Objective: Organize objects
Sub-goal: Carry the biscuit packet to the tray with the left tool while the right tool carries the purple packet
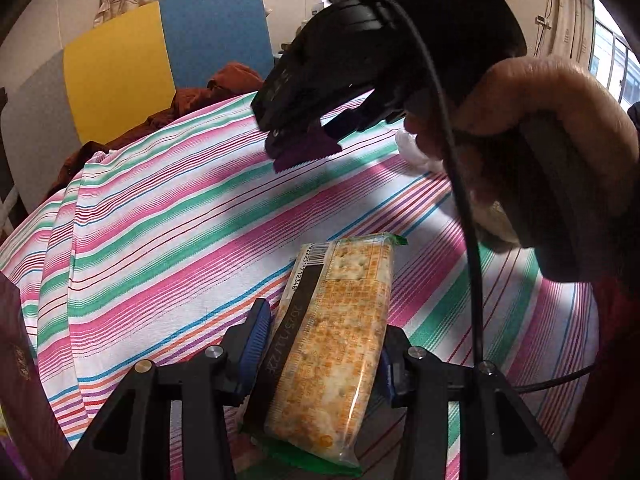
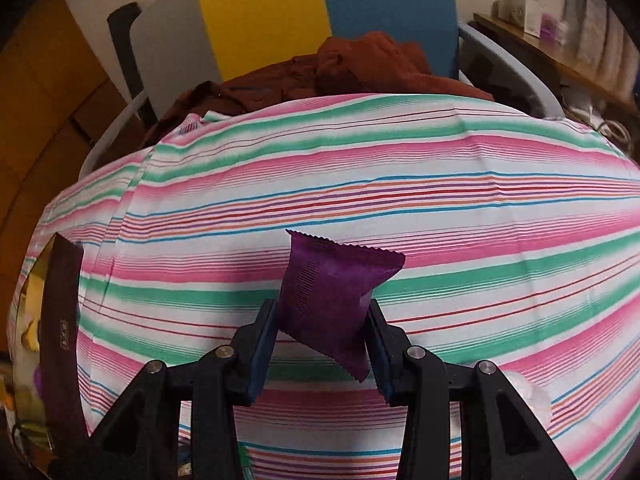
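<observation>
A clear pack of crackers with orange print and a green end seal lies lengthwise between my left gripper's blue-padded fingers, which are shut on it above the striped cloth. In the right wrist view my right gripper is shut on a small purple sachet with zigzag edges, held over the striped cloth. The left wrist view also shows the right gripper from outside, held by a hand, with the purple sachet sticking out of its tip.
A dark maroon box stands at the left edge. Rust-brown fabric is heaped behind the cloth, before grey, yellow and blue panels. A black cable hangs from the right gripper. Something white lies near the hand.
</observation>
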`<state>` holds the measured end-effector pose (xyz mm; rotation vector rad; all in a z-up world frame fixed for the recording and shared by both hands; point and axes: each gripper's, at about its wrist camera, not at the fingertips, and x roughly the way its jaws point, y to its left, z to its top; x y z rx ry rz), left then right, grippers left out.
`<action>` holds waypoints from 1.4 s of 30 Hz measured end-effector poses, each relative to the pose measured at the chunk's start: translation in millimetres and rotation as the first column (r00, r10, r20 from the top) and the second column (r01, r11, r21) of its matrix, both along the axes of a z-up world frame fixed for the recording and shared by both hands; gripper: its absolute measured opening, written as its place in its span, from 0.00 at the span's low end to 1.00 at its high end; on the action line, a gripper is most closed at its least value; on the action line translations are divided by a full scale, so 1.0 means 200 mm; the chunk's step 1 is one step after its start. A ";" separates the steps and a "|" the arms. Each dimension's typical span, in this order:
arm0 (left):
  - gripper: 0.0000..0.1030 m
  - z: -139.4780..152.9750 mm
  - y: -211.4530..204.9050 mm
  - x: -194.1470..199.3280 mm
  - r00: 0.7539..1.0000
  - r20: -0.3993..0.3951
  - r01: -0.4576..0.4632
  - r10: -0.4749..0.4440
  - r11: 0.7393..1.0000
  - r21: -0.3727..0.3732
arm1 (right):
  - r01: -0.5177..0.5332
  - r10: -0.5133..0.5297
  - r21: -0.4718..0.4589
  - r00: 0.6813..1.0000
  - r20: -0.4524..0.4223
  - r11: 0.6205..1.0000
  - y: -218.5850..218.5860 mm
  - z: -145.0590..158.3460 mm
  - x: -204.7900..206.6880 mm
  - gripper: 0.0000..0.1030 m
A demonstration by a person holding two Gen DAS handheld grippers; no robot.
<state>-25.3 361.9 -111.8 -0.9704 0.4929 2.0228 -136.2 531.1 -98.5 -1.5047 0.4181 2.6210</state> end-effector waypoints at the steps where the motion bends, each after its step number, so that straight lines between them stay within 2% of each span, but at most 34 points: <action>1: 0.45 0.00 0.00 0.00 1.000 0.001 0.000 0.000 1.000 0.000 | -0.008 0.008 0.000 1.000 0.000 1.000 0.00 0.00 0.00 0.42; 9: 0.40 0.05 -0.01 0.07 1.000 0.022 0.011 -0.011 1.000 -0.012 | -0.021 0.021 -0.008 1.000 -0.005 1.000 -0.03 0.01 0.03 0.42; 13: 0.40 0.14 -0.05 0.14 0.999 0.015 0.030 -0.031 0.999 0.016 | -0.040 0.040 -0.010 0.999 0.004 0.999 -0.08 0.00 0.03 0.42; 18: 0.40 0.26 -0.15 0.18 1.000 0.004 0.005 -0.006 0.998 0.055 | -0.106 0.106 -0.012 0.994 0.025 0.994 -0.18 -0.01 0.04 0.42; 24: 0.40 0.37 -0.30 0.19 0.999 0.020 -0.052 0.050 0.993 0.102 | -0.131 0.132 -0.016 0.990 0.040 0.991 -0.27 0.02 0.06 0.42; 28: 0.39 0.46 -0.40 0.20 0.996 0.002 -0.087 0.088 0.986 0.139 | -0.140 0.140 -0.006 0.989 0.051 0.990 -0.35 0.05 0.09 0.42; 32: 0.39 0.50 -0.47 0.12 0.994 -0.009 -0.108 0.111 0.979 0.170 | -0.143 0.143 -0.011 0.989 0.041 0.990 -0.41 0.09 0.14 0.42; 39: 0.39 0.58 -0.67 0.07 0.980 -0.007 -0.191 0.197 0.958 0.214 | -0.165 0.165 -0.001 0.986 0.004 0.986 -0.54 0.21 0.23 0.42; 42: 0.39 0.61 -0.78 0.05 0.968 0.001 -0.243 0.250 0.941 0.236 | -0.183 0.183 0.001 0.983 -0.029 0.983 -0.61 0.28 0.26 0.42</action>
